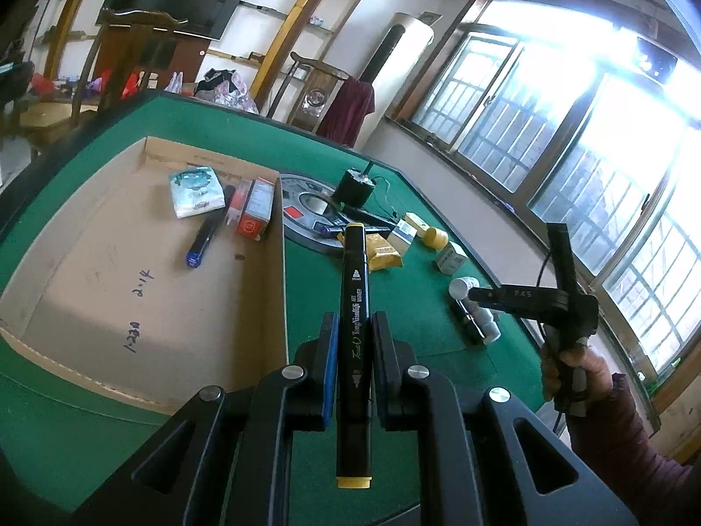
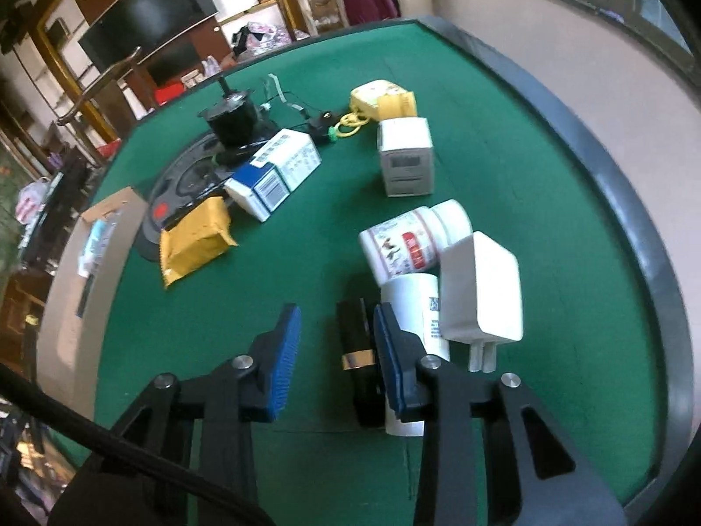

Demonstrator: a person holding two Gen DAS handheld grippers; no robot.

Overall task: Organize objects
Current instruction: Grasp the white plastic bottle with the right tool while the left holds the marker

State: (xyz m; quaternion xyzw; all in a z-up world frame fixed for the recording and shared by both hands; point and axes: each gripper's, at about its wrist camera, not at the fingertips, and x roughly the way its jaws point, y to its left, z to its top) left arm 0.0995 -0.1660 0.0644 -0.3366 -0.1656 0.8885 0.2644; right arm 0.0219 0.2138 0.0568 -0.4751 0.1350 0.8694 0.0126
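Observation:
My left gripper (image 1: 355,324) is shut on a black marker (image 1: 355,271) with yellow ends, which points forward over the green table just right of the cardboard box (image 1: 131,298). In the box lie a tissue pack (image 1: 195,193), a blue pen (image 1: 208,236) and a red box (image 1: 256,212). My right gripper (image 2: 337,311) is open and tilted down over a black tube with a gold band (image 2: 357,337). The tube lies against the right pad (image 2: 387,333), while the left pad (image 2: 287,337) stands clear of it. In the left wrist view a hand holds the right gripper (image 1: 475,294) at the right.
Beside the tube lie a white bottle (image 2: 414,307), a red-labelled bottle (image 2: 412,241) and a white charger (image 2: 479,289). Farther off are a white box (image 2: 405,158), a blue-white box (image 2: 271,175), a yellow packet (image 2: 195,236), a yellow case (image 2: 381,98) and a black motor (image 2: 232,120). The table's dark rim (image 2: 635,201) curves at right.

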